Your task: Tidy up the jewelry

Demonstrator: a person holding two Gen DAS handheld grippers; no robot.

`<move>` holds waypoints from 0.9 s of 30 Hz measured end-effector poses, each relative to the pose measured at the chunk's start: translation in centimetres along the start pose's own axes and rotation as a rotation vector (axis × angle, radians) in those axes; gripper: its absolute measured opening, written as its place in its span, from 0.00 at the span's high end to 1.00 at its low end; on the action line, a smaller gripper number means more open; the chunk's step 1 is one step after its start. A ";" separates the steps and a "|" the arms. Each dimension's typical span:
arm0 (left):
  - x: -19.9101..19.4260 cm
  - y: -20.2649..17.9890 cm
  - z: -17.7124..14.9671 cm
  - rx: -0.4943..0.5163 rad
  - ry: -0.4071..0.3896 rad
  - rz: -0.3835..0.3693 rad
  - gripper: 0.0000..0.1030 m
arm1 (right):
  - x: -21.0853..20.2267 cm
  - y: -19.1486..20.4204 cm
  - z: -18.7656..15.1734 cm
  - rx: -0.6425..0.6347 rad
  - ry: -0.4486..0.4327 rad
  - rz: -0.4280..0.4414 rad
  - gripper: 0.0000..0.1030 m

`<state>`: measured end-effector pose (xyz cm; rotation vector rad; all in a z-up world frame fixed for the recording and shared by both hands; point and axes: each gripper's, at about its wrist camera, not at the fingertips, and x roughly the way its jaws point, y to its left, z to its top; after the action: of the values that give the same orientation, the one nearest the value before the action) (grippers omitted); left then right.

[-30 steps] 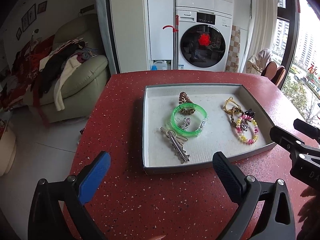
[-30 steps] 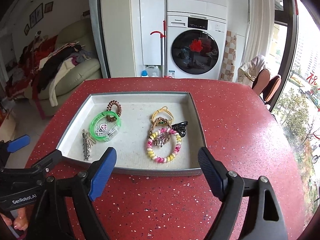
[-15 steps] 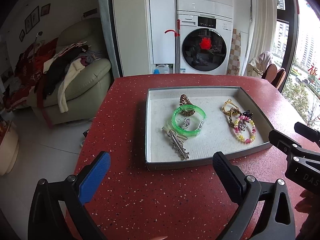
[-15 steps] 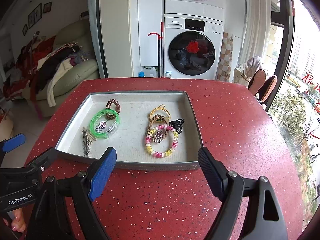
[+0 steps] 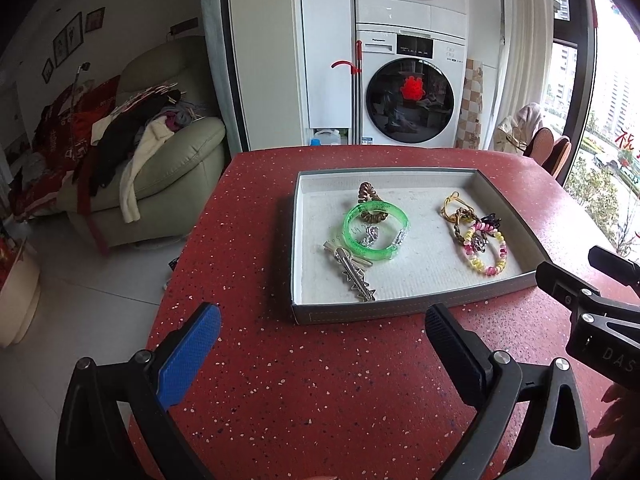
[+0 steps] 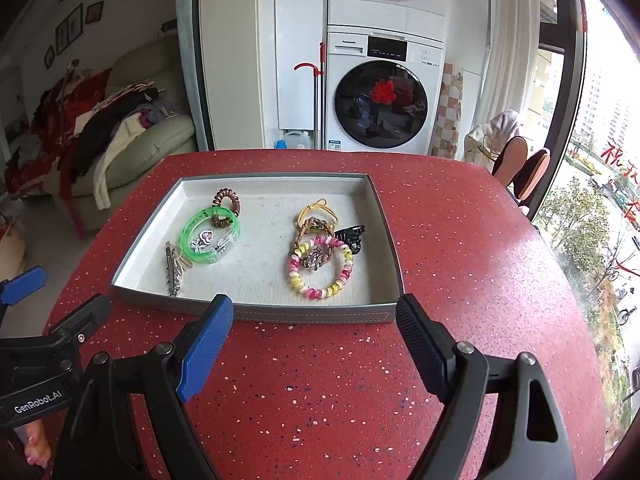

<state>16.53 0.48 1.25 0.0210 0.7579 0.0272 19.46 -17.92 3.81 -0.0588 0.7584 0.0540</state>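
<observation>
While both grippers are hovering short of the tray, nothing is being held.
Left gripper [image 5: 320, 344]: jaws gaping, empty.
Right gripper [image 6: 312, 332]: jaws gaping, empty.
Jewelry: lying in two clusters inside the grey tray [image 6: 320, 314], green bangle [image 6: 210, 236] at 9 o'clock, beaded bracelet [image 6: 320, 266] at 3 o'clock.
Progress: sorting is seemingly finishing, or not yet starting; cannot tell.

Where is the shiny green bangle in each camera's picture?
Left wrist view: the translucent green plastic bangle lies left of centre in the shallow grey tray.
Right wrist view: the same bangle lies in the tray's left part.
Shared landmark: the brown spiral hair tie it overlaps at its far side.
</observation>
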 end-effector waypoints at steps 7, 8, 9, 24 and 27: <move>-0.1 0.0 -0.1 0.000 0.002 0.000 0.00 | -0.9 0.2 -0.5 -0.008 -0.012 0.010 0.17; -0.2 0.0 -0.2 -0.001 0.003 -0.001 0.00 | -1.0 0.1 -0.6 -0.008 -0.015 0.010 0.17; -0.3 0.0 -0.3 -0.002 0.004 -0.003 0.00 | -1.0 0.1 -0.6 -0.004 -0.016 0.010 0.17; -2.1 0.1 -2.5 -0.020 -0.011 0.024 0.00 | -2.3 0.0 -3.0 0.004 -0.002 -0.014 0.17; -2.2 0.3 -2.9 -0.033 -0.002 0.021 0.00 | -2.7 0.0 -3.6 0.009 -0.002 -0.009 0.17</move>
<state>12.94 0.74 0.63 -0.0020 0.7556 0.0597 15.08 -18.22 3.05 -0.0536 0.7560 0.0417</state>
